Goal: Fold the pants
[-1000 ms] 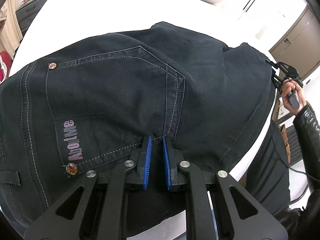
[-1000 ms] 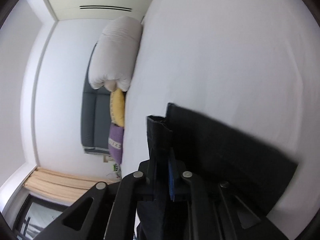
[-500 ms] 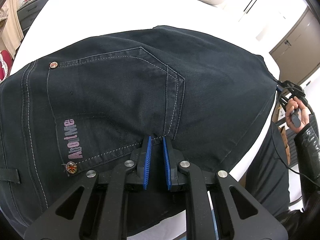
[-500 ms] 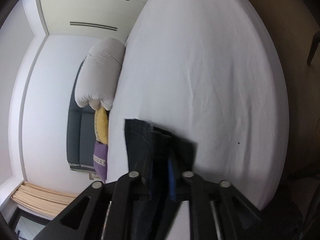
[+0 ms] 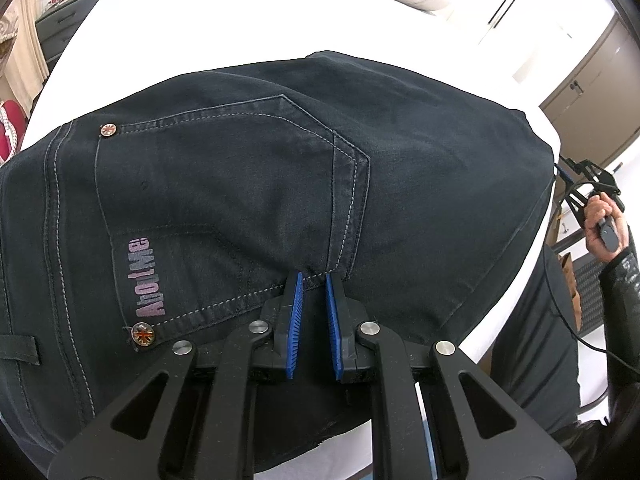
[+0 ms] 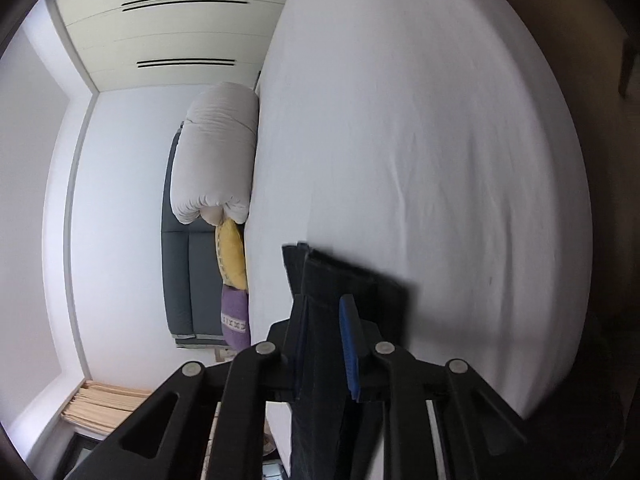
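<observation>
Pulling the leg end taut is the trick: the right gripper (image 6: 326, 344), jaws closing on the hem of the dark denim pants (image 5: 248, 200), should stay level. Beside their back pocket (image 5: 224, 208), the left gripper (image 5: 313, 312) presses down nearly closed. They lie on a white bed (image 6: 420, 160); beyond them, rolled duvet (image 6: 218, 152), wardrobe.

Dark denim pants (image 5: 248, 184) lie spread across the white bed (image 5: 224, 20), back pocket and stitching facing up.
</observation>
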### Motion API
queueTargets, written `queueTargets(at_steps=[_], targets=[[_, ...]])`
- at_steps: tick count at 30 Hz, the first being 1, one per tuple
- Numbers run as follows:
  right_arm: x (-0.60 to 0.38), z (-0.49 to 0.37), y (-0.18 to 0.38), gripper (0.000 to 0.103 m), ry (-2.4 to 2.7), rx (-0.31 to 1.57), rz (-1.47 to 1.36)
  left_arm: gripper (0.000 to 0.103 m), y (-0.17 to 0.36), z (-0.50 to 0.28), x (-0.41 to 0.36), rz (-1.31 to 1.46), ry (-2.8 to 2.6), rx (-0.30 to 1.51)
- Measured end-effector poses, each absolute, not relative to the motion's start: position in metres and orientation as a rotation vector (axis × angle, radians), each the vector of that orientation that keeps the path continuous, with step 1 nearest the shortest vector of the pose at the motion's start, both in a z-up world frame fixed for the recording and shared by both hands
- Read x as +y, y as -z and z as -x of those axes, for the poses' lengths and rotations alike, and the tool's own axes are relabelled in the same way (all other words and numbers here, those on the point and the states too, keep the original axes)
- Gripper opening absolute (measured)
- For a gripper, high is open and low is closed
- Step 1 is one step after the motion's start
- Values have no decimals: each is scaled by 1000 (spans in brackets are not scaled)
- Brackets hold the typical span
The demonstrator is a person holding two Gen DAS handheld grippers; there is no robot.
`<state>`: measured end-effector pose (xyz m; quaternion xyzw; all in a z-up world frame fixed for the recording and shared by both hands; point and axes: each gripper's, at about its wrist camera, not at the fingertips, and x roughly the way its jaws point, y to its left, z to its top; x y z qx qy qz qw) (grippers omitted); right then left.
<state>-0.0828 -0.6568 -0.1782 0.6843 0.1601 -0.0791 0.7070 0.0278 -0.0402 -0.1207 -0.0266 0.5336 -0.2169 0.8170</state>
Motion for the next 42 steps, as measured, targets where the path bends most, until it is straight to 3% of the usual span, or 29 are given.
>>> queueTargets(at_steps=[1,3,4,14,16,18,19,23,30,31,33,42], targets=[[-652,83,176,24,161,363,-1523,12,121,-28,-41,57,462,1137],[-638,79,173,42,137,424,-1509,12,121,-28,-41,55,461,1137],[-634,85,174,43,151,446,-1509,12,121,-29,-41,53,461,1137],[-611,62,187,43,89,474,-1561,12,120,-28,-44,54,455,1131],[-611,65,203,38,71,444,-1650,12,121,-26,-44,55,454,1128],[-611,70,209,20,78,431,-1694,12,121,-25,-43,56,456,1127],[-612,72,206,17,93,440,-1674,12,121,-25,-42,56,456,1127],[-620,80,179,10,133,384,-1589,12,121,-26,-42,56,456,1125],[-626,97,114,12,202,292,-1393,12,121,-26,-43,56,455,1123],[-627,102,113,15,216,280,-1391,12,121,-26,-42,56,455,1123],[-626,113,118,30,227,292,-1406,12,122,-26,-43,57,455,1121],[-599,91,141,31,107,420,-1420,12,121,-25,-45,53,449,1118]])
